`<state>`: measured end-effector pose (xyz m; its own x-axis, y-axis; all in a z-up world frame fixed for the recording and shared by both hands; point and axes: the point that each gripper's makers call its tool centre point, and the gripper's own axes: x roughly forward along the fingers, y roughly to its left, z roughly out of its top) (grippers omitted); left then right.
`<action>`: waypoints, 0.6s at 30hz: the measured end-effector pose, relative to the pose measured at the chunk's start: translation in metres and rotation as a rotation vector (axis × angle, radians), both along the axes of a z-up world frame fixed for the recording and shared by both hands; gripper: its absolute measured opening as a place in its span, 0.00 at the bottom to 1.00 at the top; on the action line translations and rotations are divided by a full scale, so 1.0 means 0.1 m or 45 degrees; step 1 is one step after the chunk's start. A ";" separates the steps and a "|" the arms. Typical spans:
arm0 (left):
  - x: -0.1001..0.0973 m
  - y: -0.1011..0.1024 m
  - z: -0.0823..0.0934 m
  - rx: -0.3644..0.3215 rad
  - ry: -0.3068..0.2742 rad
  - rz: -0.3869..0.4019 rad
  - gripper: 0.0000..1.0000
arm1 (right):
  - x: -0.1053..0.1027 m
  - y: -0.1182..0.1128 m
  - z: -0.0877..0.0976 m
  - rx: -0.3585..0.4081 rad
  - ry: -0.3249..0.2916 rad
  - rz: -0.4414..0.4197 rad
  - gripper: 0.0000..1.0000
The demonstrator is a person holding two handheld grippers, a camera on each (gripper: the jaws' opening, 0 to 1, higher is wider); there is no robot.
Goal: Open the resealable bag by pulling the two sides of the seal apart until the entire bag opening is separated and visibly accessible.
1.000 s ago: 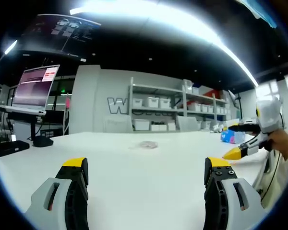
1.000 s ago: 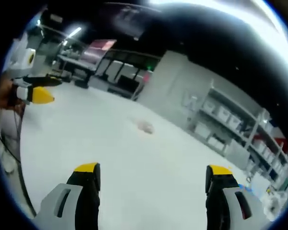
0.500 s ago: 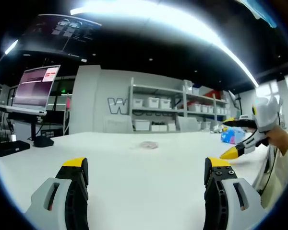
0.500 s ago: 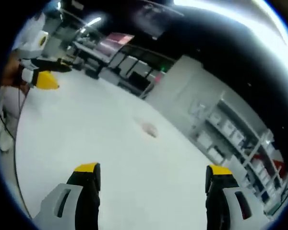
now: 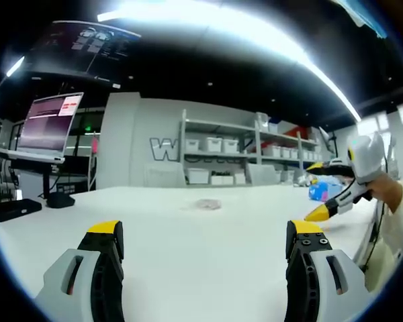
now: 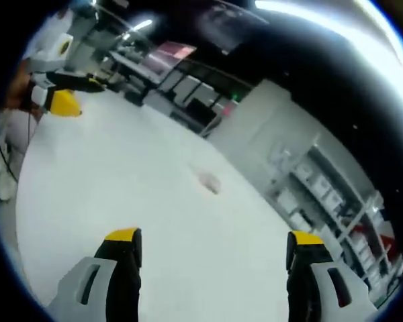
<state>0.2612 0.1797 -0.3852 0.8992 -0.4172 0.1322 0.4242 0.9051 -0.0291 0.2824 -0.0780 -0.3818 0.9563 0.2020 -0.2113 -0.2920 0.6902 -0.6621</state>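
From my left gripper, jaws spread wide w/ nothing between them, I look across a white tabletop. The resealable bag lies flat near the tabletop's middle, small and pale, well apart from both grippers; too far off to tell if the seal is shut. My right gripper shows at the right edge of the left gripper view, held up by a hand, its yellow-tipped jaws apart. In the right gripper view, jaws also wide, holding nothing, the bag sits well ahead. Behind: a monitor at left, shelves w/ white bins along a grey wall.
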 end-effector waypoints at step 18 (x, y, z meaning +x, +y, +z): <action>-0.01 -0.01 0.00 0.002 -0.003 -0.003 1.00 | 0.07 0.02 0.01 0.039 -0.008 0.008 0.89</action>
<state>0.2604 0.1791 -0.3851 0.8977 -0.4197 0.1339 0.4267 0.9040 -0.0270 0.2890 -0.0762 -0.3806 0.9563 0.2143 -0.1988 -0.2923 0.7085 -0.6423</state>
